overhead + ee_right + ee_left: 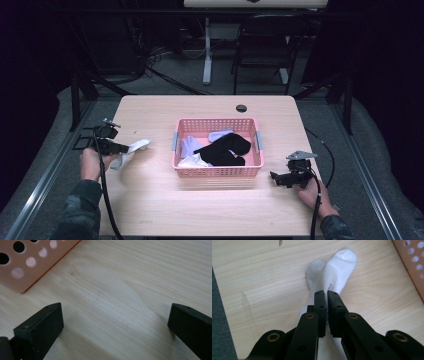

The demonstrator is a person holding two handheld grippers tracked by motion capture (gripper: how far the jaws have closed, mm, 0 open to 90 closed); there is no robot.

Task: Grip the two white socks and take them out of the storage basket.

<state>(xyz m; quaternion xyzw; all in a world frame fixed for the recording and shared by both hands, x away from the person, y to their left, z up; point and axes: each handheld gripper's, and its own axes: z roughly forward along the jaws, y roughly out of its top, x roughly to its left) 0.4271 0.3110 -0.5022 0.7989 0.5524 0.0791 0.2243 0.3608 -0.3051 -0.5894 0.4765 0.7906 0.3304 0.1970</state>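
A white sock (334, 270) lies on the wooden table (150, 200) left of the pink basket (218, 172). My left gripper (327, 293) is shut on the sock's middle, and the toe end stretches out past the fingertips toward the basket. In the high view the same sock (136, 148) trails right from my left gripper (122, 148) at the table's left side. My right gripper (115, 312) stands open just above bare wood, close to the basket's near right corner (22, 270); the high view puts this gripper (278, 178) at the table's right.
The pink basket holds a black sock (225, 149) and white and pale blue ones (192, 150). A round cable hole (241, 108) sits at the table's far edge. A folding chair (265, 45) and a desk leg (207, 50) stand behind the table.
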